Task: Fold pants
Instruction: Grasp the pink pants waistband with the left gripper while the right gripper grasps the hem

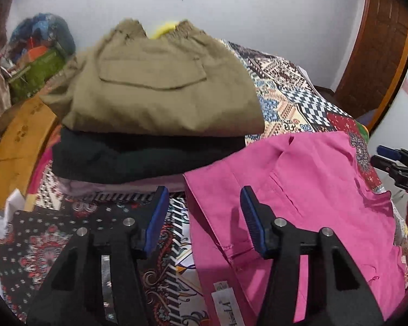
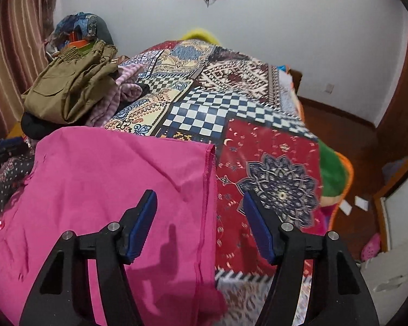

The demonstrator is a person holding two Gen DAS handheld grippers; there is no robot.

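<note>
Pink pants (image 1: 307,206) lie spread on the patterned bedspread (image 1: 285,92), with a white label near the bottom of the left wrist view. My left gripper (image 1: 204,212) is open and empty, its jaws straddling the left edge of the pants. In the right wrist view the pink pants (image 2: 108,184) fill the lower left, hem edge running down the middle. My right gripper (image 2: 200,217) is open and empty, straddling that hem edge. The right gripper also shows at the right edge of the left wrist view (image 1: 394,163).
A stack of folded clothes stands behind the pants: khaki pants (image 1: 160,81) on top of a black garment (image 1: 138,157); the stack shows in the right wrist view (image 2: 68,87) too. An orange box (image 1: 19,149) lies at left. The bed (image 2: 272,163) drops off to the floor (image 2: 367,163) at right.
</note>
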